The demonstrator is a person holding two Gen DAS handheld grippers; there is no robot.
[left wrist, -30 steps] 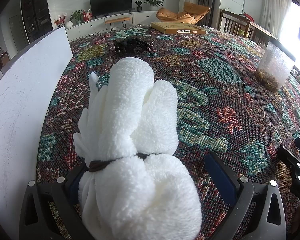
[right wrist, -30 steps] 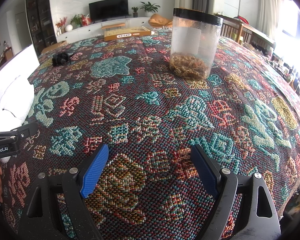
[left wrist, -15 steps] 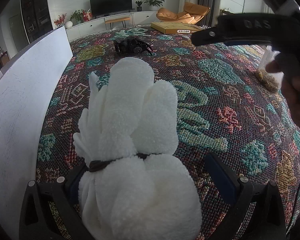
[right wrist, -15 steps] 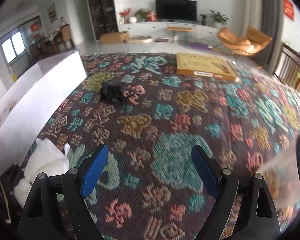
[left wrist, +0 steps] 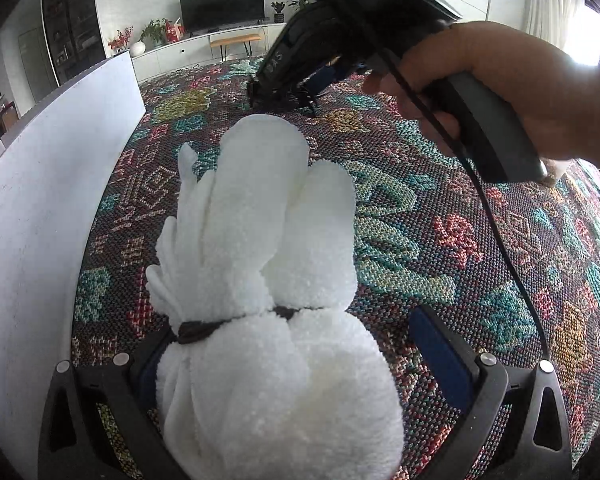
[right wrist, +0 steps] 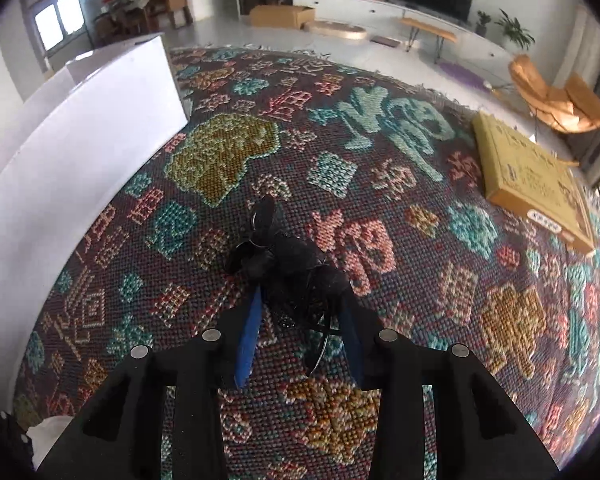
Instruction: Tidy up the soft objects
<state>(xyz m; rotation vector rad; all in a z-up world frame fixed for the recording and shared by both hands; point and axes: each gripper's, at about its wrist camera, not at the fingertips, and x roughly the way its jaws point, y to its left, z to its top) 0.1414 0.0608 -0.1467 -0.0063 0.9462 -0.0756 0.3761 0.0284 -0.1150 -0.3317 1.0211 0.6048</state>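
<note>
A white fluffy towel bundle (left wrist: pixel 268 264), tied with a brown band, lies on the patterned cloth between the wide-open jaws of my left gripper (left wrist: pixel 300 356). A black soft object (right wrist: pixel 288 268) lies further along the cloth. My right gripper (right wrist: pixel 300 312) has its jaws closed in around the black object, the blue pads (right wrist: pixel 248 336) against its sides. In the left wrist view the right gripper (left wrist: pixel 300 92) reaches down beyond the towel, held by a hand.
A white box wall (left wrist: pixel 40 200) runs along the left of the table, also in the right wrist view (right wrist: pixel 72 136). A flat yellow cardboard box (right wrist: pixel 532 184) lies at the far right. The patterned cloth (right wrist: pixel 380 160) covers the table.
My right gripper swung left across the table, came down over the black object and narrowed its jaws around it. The left gripper and towel stayed put.
</note>
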